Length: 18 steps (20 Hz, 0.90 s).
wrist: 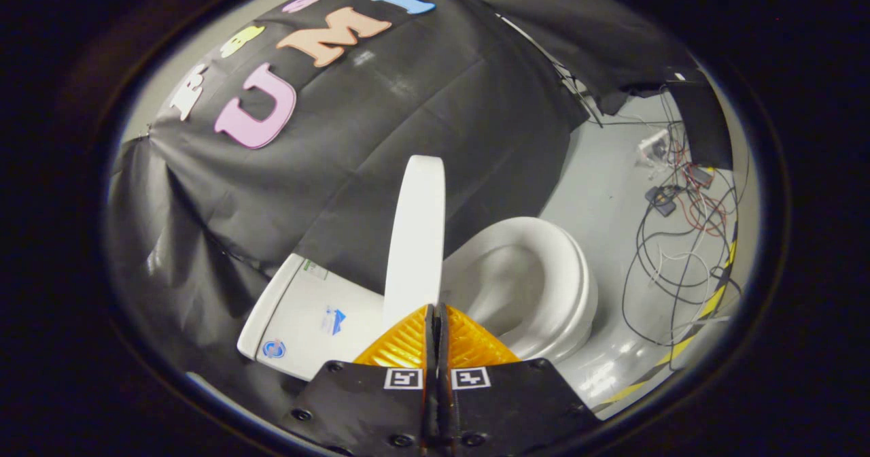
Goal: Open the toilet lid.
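A white toilet stands against the black cloth wall. Its lid is raised and I see it edge-on, between the tank and the seat. The seat ring lies down over the open bowl. My gripper is shut, fingers pressed together with nothing between them. The fingertips sit just short of the lid's near edge, and I cannot tell whether they touch it. The whole scene looks tilted because the gripper is rolled.
The grey floor runs beyond the bowl. A tangle of black, white and red cables with small boxes lies there. Yellow-black tape marks the floor edge. The black cloth wall hangs close behind the tank.
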Motion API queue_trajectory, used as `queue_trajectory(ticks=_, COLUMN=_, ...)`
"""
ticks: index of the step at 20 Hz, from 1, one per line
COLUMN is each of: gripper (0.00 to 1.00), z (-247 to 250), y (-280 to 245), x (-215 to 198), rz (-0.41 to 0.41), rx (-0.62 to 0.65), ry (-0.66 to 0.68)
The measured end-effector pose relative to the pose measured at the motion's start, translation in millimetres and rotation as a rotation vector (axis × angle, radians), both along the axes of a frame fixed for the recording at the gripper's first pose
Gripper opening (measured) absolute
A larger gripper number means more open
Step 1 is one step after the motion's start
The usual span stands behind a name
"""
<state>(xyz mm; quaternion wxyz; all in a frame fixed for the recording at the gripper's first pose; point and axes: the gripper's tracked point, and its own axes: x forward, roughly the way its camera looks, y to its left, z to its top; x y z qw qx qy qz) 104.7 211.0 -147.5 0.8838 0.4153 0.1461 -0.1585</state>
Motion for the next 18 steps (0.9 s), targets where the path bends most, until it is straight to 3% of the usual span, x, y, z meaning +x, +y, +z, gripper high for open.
queue_trajectory(ticks=6, gripper=0.01, z=21.0, y=12.2, x=8.4, rz=0.05, rx=-0.083, ry=0.039)
queue_trajectory(ticks=18, gripper=0.02, z=67.2, y=39.5, x=28.9, rz=0.13, rx=-0.184, ry=-0.032)
